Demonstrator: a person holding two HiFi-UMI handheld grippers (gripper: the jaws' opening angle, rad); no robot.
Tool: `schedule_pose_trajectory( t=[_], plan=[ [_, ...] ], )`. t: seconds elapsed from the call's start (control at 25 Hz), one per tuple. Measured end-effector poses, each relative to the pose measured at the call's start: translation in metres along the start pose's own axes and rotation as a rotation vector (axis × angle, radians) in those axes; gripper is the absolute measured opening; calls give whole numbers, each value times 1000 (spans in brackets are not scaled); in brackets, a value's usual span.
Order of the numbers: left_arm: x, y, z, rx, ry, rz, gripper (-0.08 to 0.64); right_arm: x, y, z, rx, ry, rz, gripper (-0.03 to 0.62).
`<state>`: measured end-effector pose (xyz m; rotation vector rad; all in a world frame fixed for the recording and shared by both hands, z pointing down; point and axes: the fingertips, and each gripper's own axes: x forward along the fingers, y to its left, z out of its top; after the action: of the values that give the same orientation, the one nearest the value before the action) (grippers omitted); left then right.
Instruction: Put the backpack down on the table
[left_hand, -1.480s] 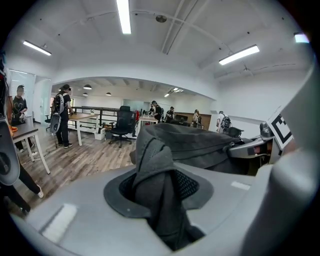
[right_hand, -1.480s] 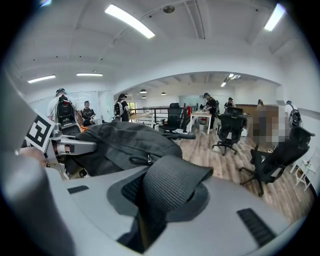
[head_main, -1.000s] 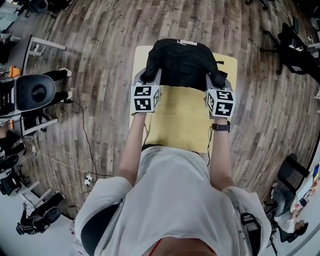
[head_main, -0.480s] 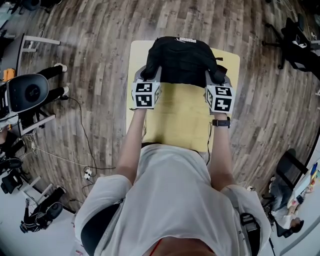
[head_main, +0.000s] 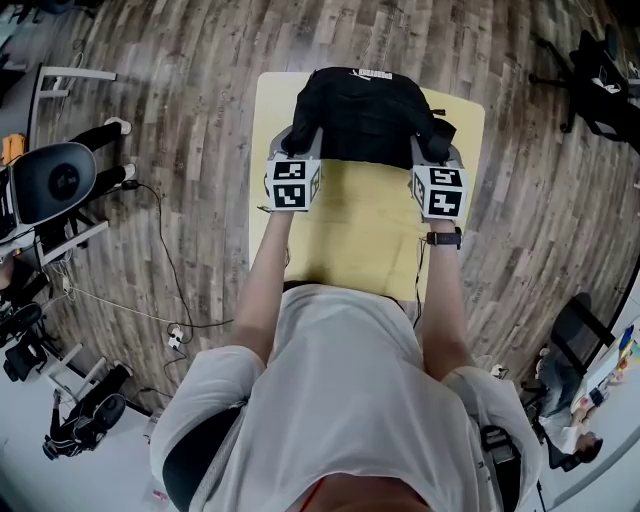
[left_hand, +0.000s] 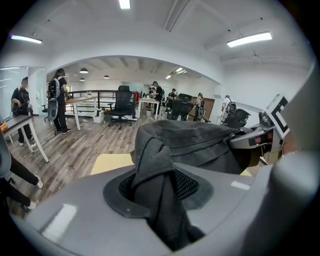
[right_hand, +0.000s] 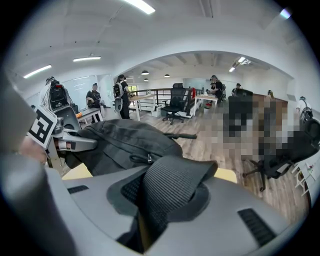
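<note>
Your surface is a yellow table (head_main: 360, 235) on a wood-plank floor (head_main: 200, 90). It's an open office: black office chair (left_hand: 121, 102) and desks far ahead of the left tongs, people standing at the back, strip lights overhead. A cable (head_main: 165, 265) trails on the floor off to the left of your left arm, near a round black seat (head_main: 62, 182).

The backpack (head_main: 365, 115) is black and soft, slumped, with a white print at its far edge. It sits over the far end of the table, just ahead of both tongs and spanning the gap between them. You can't tell from these views whether its bottom is touching the tabletop.

Your left gripper (head_main: 298, 150) has its jaws narrow, clamped on a bunched dark fabric strap (left_hand: 156, 180) with mesh on one side. The bag body bulges just beyond the tips. Your right gripper (head_main: 436, 150) is narrow too, pinching a wide ribbed webbing strap (right_hand: 170, 192) that folds over the top of the jaws. A zipper pull (right_hand: 148, 159) shows just ahead of it. Each tong shows up in the other one's view, across the bag.
</note>
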<state>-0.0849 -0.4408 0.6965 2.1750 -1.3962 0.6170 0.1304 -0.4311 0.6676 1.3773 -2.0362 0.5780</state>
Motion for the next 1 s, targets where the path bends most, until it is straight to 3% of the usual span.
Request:
schedule_pose_trajectory(
  t=[0.64,1.0],
  plan=[
    [8,6,-41,-16,30,12,133,17,1,-30,-29,7,27,95],
    [17,13,-60,-37,46,9,163,26,0,-37,4,-13,37,114]
  ],
)
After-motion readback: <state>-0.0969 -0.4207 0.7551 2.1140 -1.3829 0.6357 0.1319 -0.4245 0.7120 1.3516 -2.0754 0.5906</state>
